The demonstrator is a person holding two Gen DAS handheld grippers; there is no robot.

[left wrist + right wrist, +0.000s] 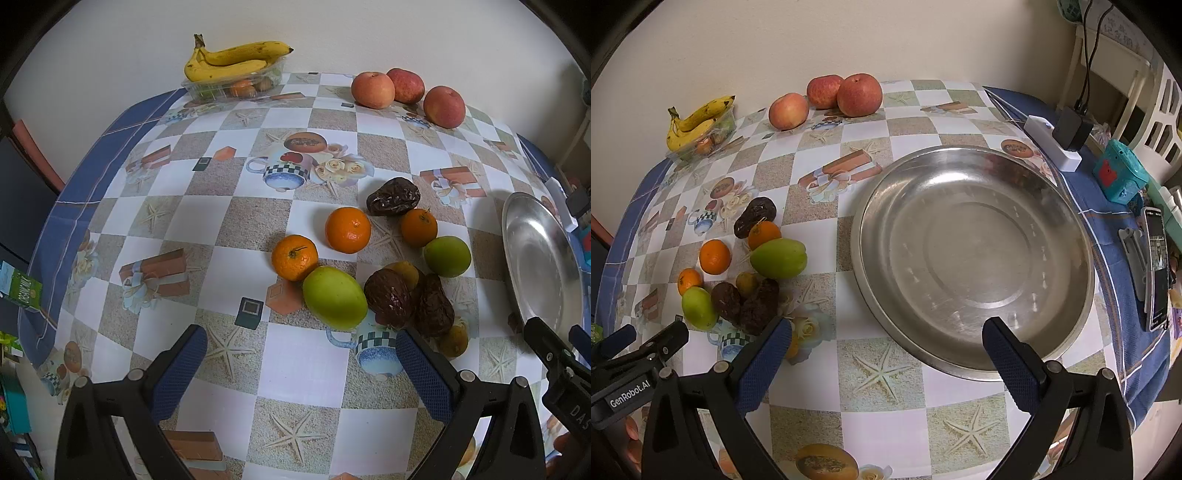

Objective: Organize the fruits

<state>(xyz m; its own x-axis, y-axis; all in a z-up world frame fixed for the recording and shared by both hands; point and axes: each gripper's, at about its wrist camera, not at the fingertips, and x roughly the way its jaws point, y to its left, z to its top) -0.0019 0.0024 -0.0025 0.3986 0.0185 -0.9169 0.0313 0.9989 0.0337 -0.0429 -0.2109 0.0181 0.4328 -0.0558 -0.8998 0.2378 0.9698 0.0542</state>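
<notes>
Holding both grippers empty with jaws wide apart, you have nothing loaded yet. Left gripper [301,373]: the nearest green fruit [334,297] lies just beyond its jaws, touching a mandarin [294,257]; straddle it squarely and close gently. Right gripper [886,360]: the steel dish [975,254] sits ahead of its right jaw, bare. Apples [406,94] and bananas [232,61] lie farthest.

Black plastic left gripper [301,354] and right gripper [886,347], blue textured pads, silver screws, white "GenRobot.AI" lettering.
</notes>
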